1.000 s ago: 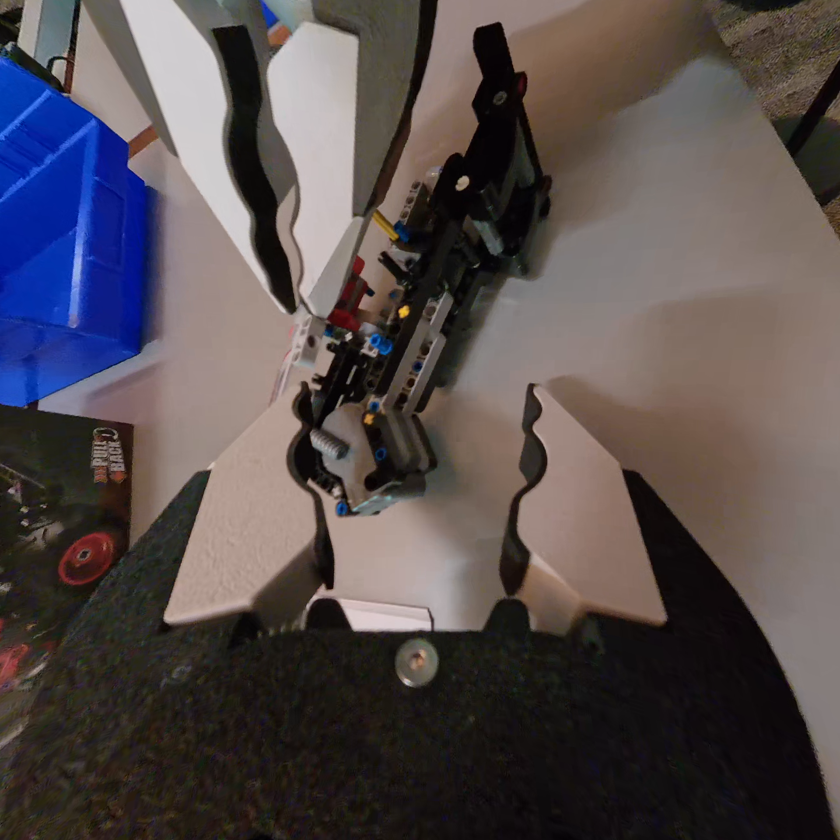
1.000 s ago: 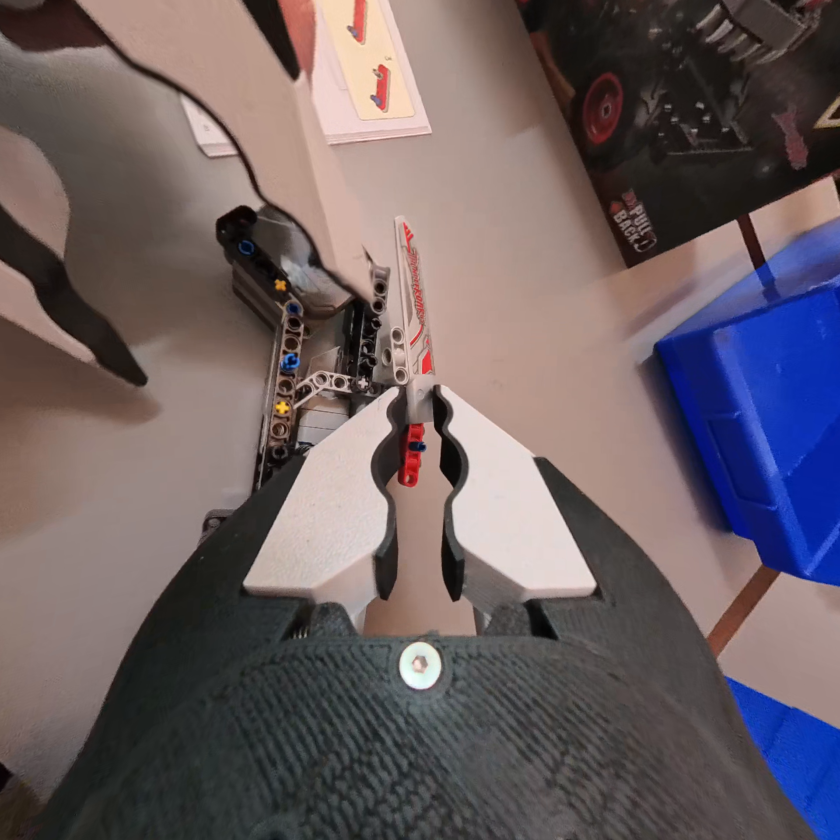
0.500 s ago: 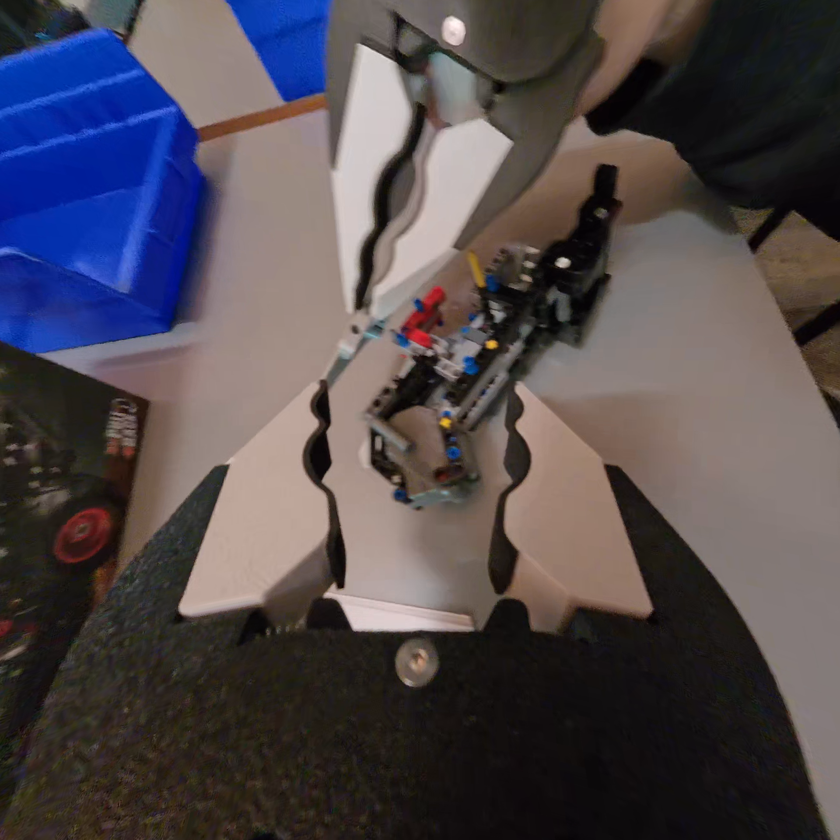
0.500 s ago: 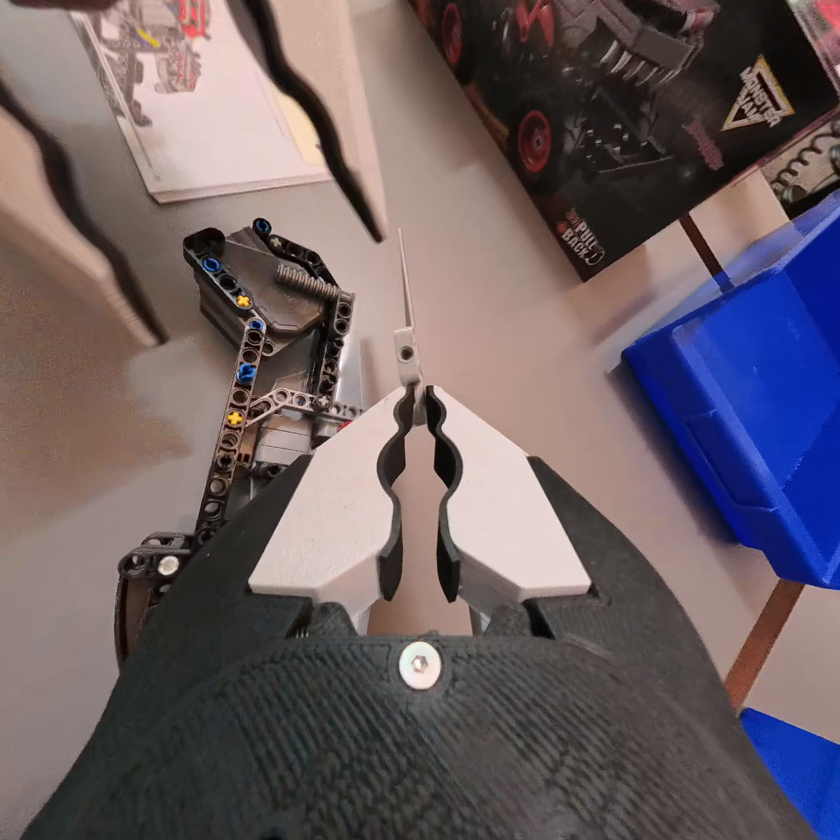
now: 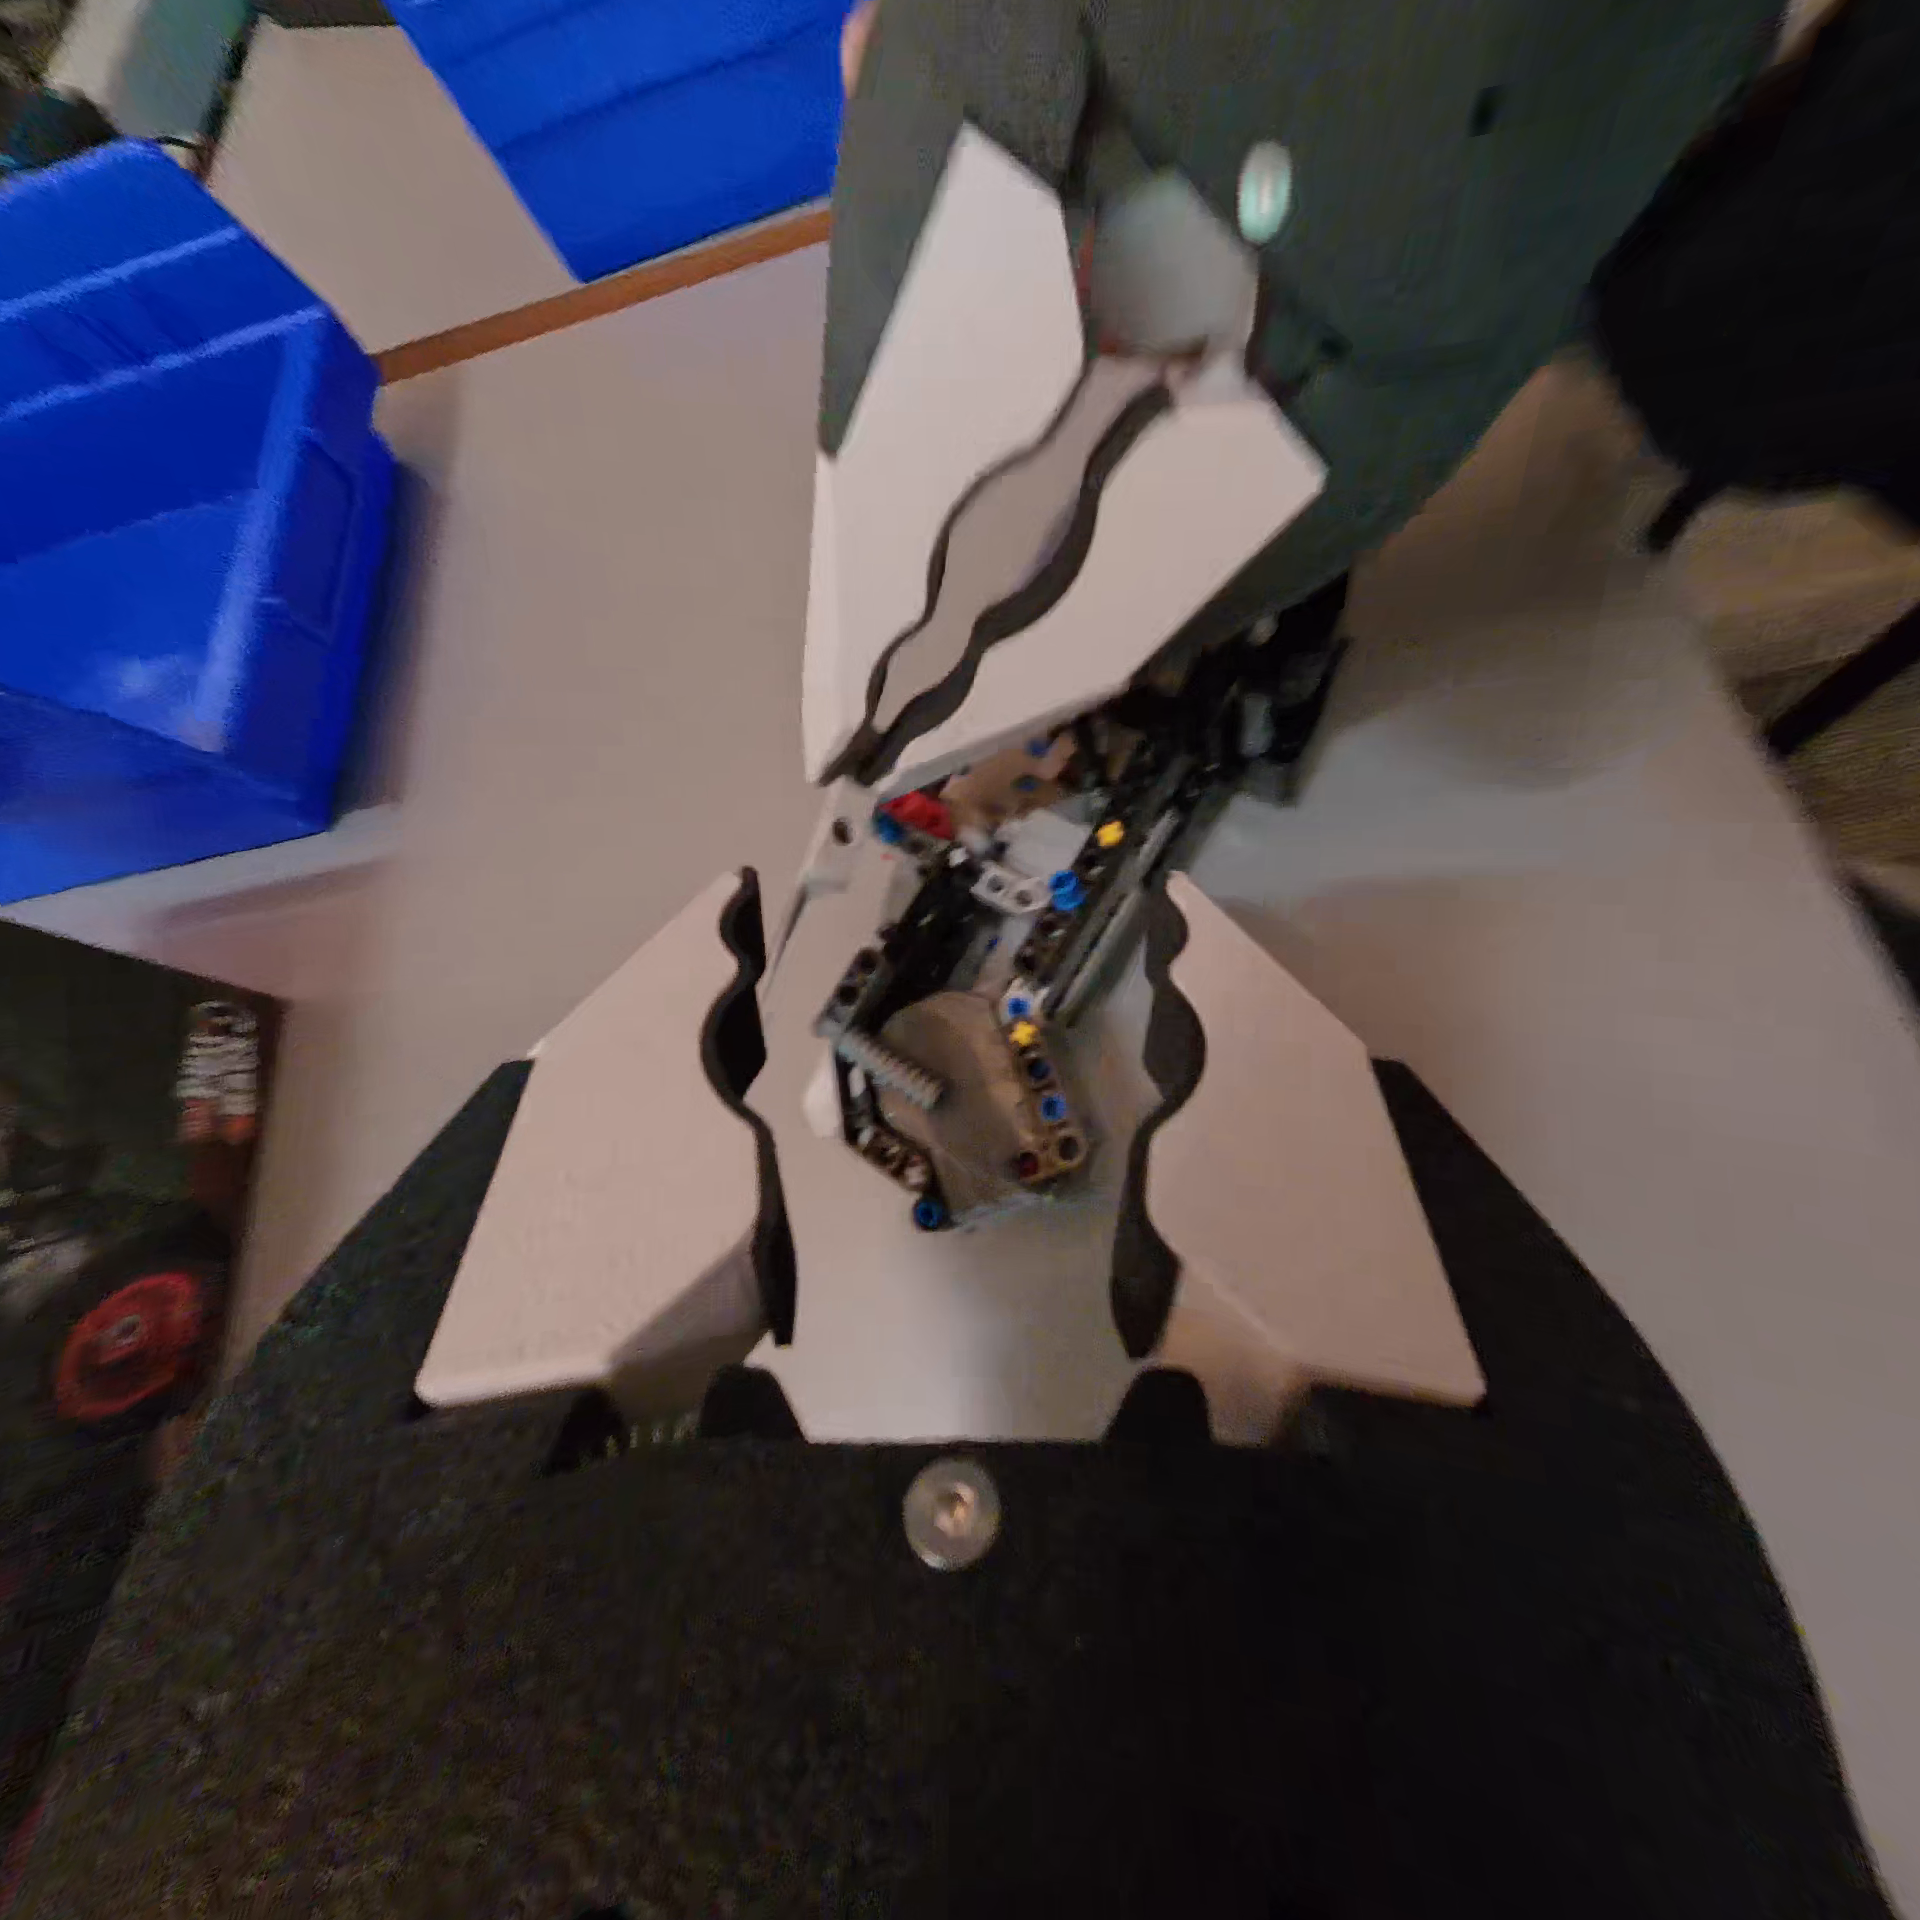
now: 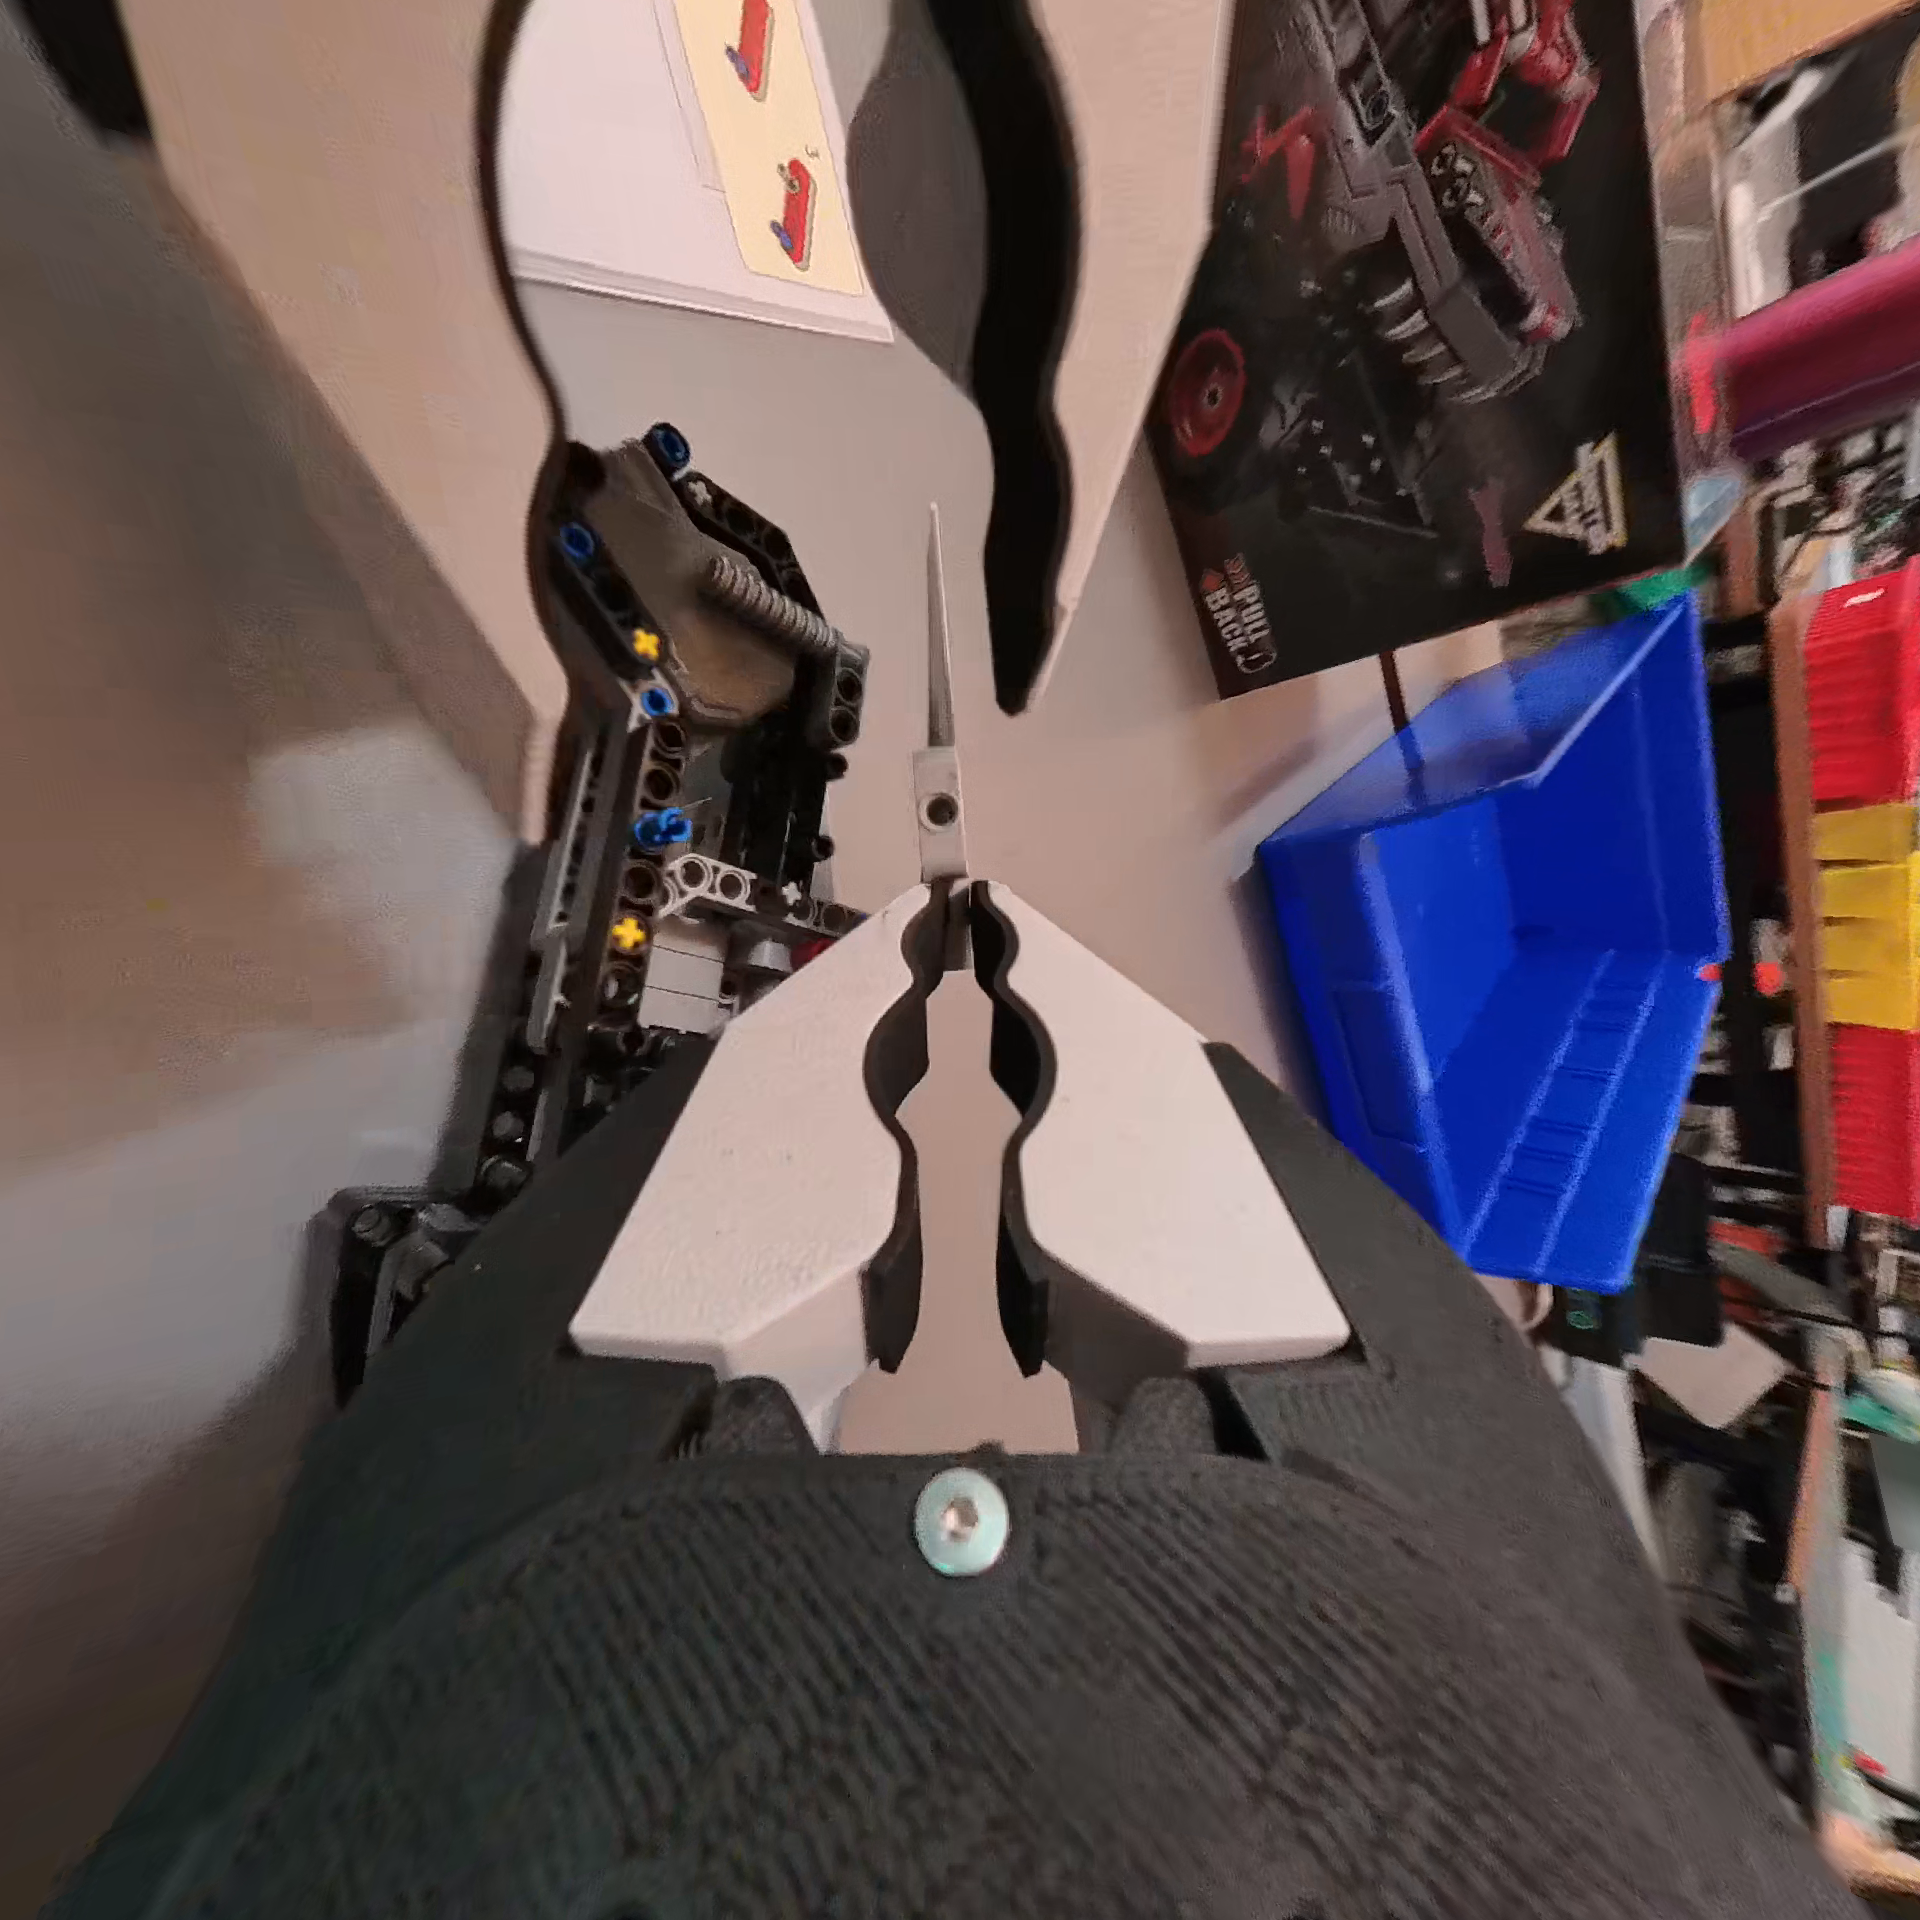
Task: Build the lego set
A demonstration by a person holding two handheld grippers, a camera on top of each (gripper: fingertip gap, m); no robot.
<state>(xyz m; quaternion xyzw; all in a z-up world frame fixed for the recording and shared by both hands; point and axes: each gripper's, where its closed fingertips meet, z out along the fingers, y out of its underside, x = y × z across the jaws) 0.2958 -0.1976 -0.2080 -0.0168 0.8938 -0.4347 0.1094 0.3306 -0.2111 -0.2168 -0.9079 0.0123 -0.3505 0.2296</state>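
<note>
**A:** What lies at your far left?

**B:** In the left wrist view, the dark printed cardboard set box (image 5: 114, 1226) lies flat at the left edge of the pale grey table (image 5: 582, 582). Behind it stand two bright blue plastic storage bins (image 5: 177, 520). In the right wrist view, a white instruction sheet (image 6: 717, 177) lies beyond the model.

**A:** And the model itself?

**B:** The half-built black and grey lego chassis with blue and yellow pins (image 5: 997, 1029) lies on the table between your left gripper's (image 5: 951, 1049) fingers. Its jaws are spread wide and hold nothing; I cannot tell whether either finger touches the chassis.

**A:** What crowds it?

**B:** Your right gripper (image 6: 958, 899) comes in from above and covers the chassis's far end in the left wrist view. Its jaws are pinched tight on a thin light grey lego panel with a pin hole (image 6: 940, 790), seen edge-on, just beside the chassis's near side.

**A:** Farther right?

**B:** In the right wrist view, the open blue bin (image 6: 1507, 966) sits right of the panel, with cluttered red and yellow shelving (image 6: 1860, 914) behind.
</note>
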